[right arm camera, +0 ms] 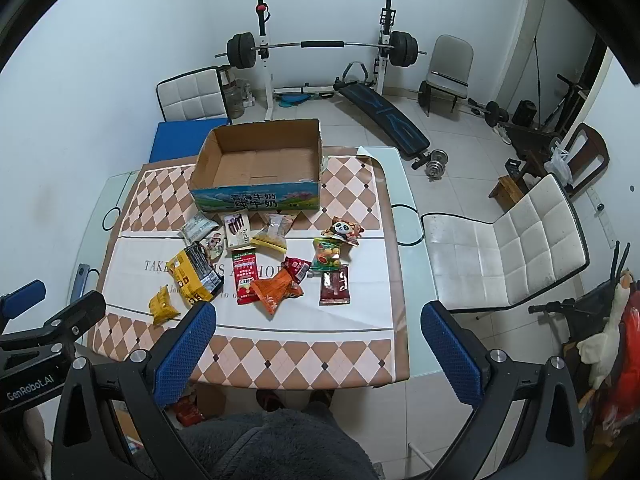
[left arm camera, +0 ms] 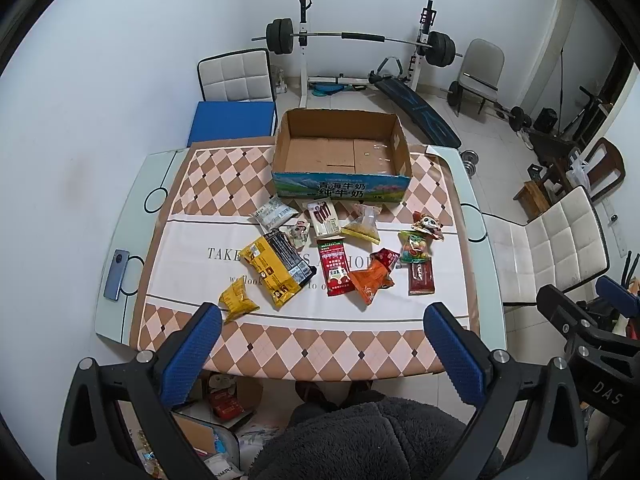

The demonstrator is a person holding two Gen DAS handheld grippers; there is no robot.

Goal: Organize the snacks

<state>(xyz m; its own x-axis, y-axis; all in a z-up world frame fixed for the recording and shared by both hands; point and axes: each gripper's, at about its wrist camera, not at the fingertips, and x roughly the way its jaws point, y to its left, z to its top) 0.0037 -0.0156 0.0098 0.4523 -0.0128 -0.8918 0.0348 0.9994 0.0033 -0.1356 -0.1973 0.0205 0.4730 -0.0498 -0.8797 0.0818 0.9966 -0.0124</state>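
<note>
Box: cardboard box at desk far edge; looks empty.
Snacks: snack packets scattered before it.
Left gripper: jaws released, holding nothing.
Right gripper: same.

My left gripper has a black, angular frame with triangular cut-outs and two fingers faced with blue pads that carry a fine dotted texture. Round silver screws sit at the joints where the fingers meet the frame. My right gripper is built the same way: black frame, blue textured pads, silver screws. In the right wrist view the side of the left gripper shows white lettering reading "GenRobot.AI"; in the left wrist view the right gripper's body shows the letters "DAS". I wear a dark grey fleece garment, fuzzy and thick.
</note>
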